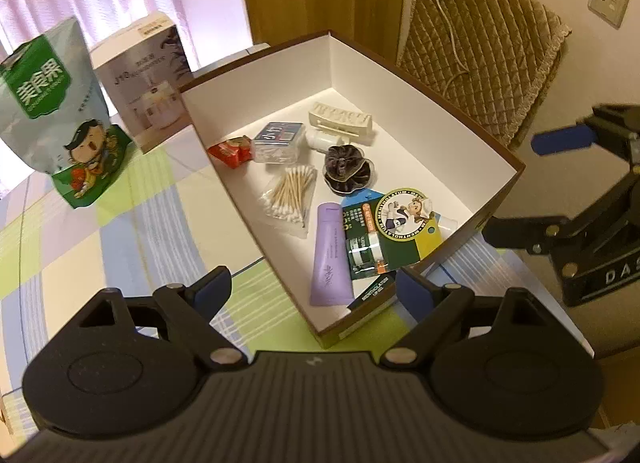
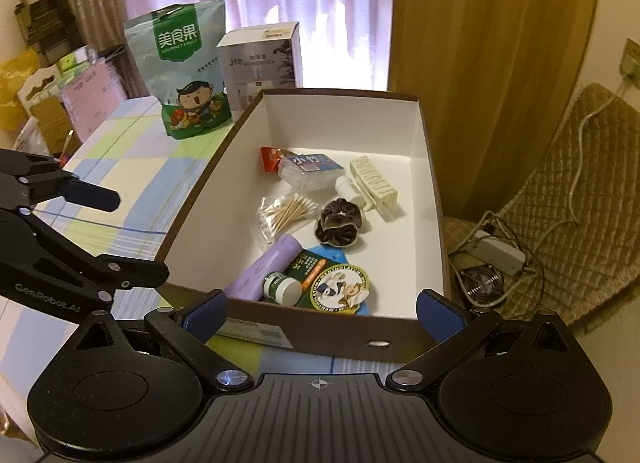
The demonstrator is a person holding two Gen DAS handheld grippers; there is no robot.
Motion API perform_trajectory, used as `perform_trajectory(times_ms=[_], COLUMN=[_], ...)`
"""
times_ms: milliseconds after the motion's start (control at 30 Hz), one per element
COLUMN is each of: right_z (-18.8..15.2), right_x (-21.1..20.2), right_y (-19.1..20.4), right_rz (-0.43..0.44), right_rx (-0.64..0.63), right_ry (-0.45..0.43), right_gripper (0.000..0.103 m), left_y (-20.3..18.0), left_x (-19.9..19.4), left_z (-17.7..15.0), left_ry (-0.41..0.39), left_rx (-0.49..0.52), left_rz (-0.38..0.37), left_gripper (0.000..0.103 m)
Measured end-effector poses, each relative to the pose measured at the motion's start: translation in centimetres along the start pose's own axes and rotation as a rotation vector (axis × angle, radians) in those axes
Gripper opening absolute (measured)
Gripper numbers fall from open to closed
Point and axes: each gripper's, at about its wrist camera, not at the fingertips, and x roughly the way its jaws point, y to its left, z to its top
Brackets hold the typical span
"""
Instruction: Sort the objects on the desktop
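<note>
A brown box with a white inside [image 1: 404, 167] [image 2: 400, 255] stands on the checked tablecloth. In it lie a purple tube [image 1: 330, 255] [image 2: 264, 267], a Mentholatum lip balm card [image 1: 400, 223] [image 2: 336, 287], a bag of cotton swabs [image 1: 290, 195] [image 2: 286, 211], a dark scrunchie [image 1: 346, 167] [image 2: 340, 223], a cream hair clip [image 1: 342, 119] [image 2: 374, 183], a clear swab box [image 1: 278, 141] [image 2: 312, 171] and a red packet [image 1: 230, 153] [image 2: 272, 157]. My left gripper [image 1: 312, 291] is open and empty over the box's near corner. My right gripper [image 2: 320, 313] is open and empty at the box's near wall.
A green snack bag [image 1: 60, 111] [image 2: 188, 67] and a white humidifier carton [image 1: 144, 79] [image 2: 260, 59] stand on the table behind the box. A quilted chair [image 1: 480, 43] [image 2: 580, 183] stands to the right. A power strip and cables [image 2: 496, 255] lie on the floor.
</note>
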Motion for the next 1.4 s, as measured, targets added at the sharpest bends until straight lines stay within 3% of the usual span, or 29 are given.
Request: perform_trajectory(times_ms=[200, 567, 1067, 1400], right_z=[-1.0, -2.0, -3.3, -4.3], right_x=[-0.9, -1.9, -3.1, -3.8], right_y=[2.3, 3.5, 6.1, 6.9], right_rz=[-0.039, -0.049, -0.092, -0.095], right_rx=[0.003, 0.159, 0.153, 0.165], right_ry=[-0.018, -0.013, -0.002, -0.01], right_gripper=[0.103, 0.103, 0.103, 0.103], left_y=[0.3, 1.6, 2.0, 1.4], left_x=[-1.7, -4.4, -7.2, -8.1], left_z=[-1.3, -3.5, -5.6, -6.1], left_ry=[-0.023, -0.073, -0.126, -0.17], left_rx=[-0.021, -0.067, -0.066, -0.005], left_rz=[0.009, 0.044, 0.066, 0.102], left_gripper=[0.088, 0.091, 0.095, 0.1])
